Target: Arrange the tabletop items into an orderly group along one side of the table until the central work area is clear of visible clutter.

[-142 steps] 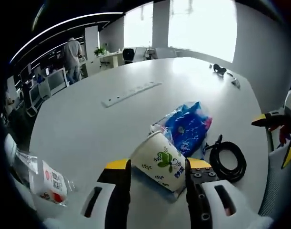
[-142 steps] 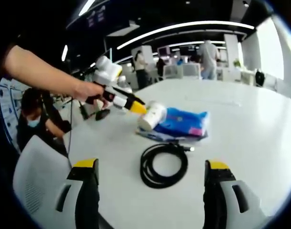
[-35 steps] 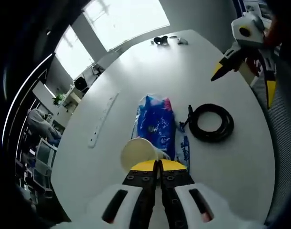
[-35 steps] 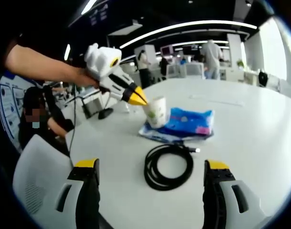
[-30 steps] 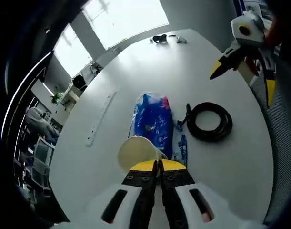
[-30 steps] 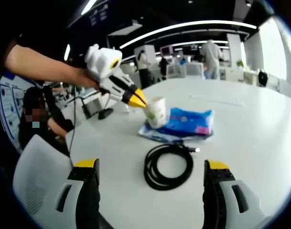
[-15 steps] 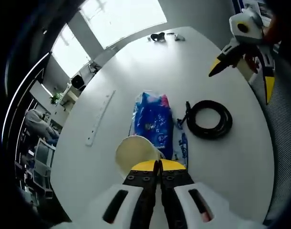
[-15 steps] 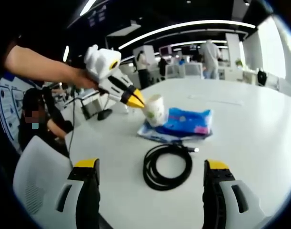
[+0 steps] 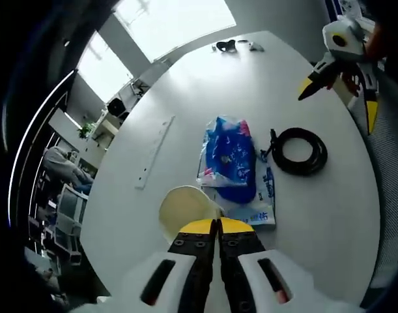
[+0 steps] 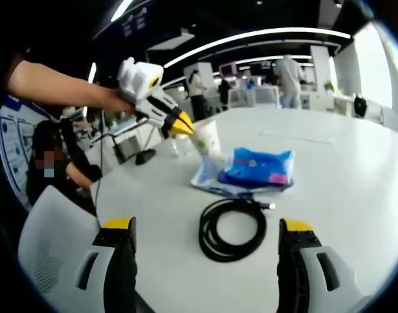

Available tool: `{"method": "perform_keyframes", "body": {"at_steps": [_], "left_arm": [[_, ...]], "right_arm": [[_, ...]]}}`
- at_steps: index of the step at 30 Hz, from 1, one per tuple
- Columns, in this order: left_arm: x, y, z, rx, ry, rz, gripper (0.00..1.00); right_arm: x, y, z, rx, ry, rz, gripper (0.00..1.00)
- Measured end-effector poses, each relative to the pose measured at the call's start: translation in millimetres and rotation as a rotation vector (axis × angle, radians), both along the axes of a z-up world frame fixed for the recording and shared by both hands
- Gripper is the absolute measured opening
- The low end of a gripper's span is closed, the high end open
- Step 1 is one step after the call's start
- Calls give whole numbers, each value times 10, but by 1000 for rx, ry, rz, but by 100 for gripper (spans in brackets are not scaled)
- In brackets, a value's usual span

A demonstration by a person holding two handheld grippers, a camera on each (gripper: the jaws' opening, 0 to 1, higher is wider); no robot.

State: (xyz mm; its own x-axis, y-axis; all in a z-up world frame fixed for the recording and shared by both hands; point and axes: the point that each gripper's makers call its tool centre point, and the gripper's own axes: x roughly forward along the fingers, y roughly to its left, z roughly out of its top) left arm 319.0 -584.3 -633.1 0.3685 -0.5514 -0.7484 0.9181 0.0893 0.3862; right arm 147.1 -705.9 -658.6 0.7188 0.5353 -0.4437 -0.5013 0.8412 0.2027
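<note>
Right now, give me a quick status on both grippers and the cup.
Left gripper shut on the paper cup rim, cup lifted over the blue packet. Right gripper open, empty, facing the black cable coil. Nothing blocking.

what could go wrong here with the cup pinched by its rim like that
The left gripper is shut on just the rim of the paper cup, which hangs tilted above the table. Such a thin hold may crush the rim or let the cup slip. If it drops, it would likely land on the blue packet or roll toward the coiled black cable. The right gripper is open and holds nothing, so it wouldn't catch it.
</note>
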Motion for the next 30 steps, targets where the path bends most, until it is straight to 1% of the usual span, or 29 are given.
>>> {"method": "perform_keyframes", "body": {"at_steps": [7,15,17,21,26,30], "left_arm": [[82,125,-14,16,2,23,0],[161,205,-29,32,3,43,0],[170,214,-34,34,4,46,0],[217,256,-66,46,5,58,0],[289,359,-126,72,14,95,0],[302,391,-135,73,13,99,0]], "right_arm": [[22,-24,41,-3,-13,-6,88],[48,-64,82,-38,-35,-2,89],[62,-79,94,-29,-35,-9,89],[66,-83,84,-36,-33,-7,89],[54,-80,68,-38,-25,-6,89],[51,-98,50,-35,-22,-11,89]]}}
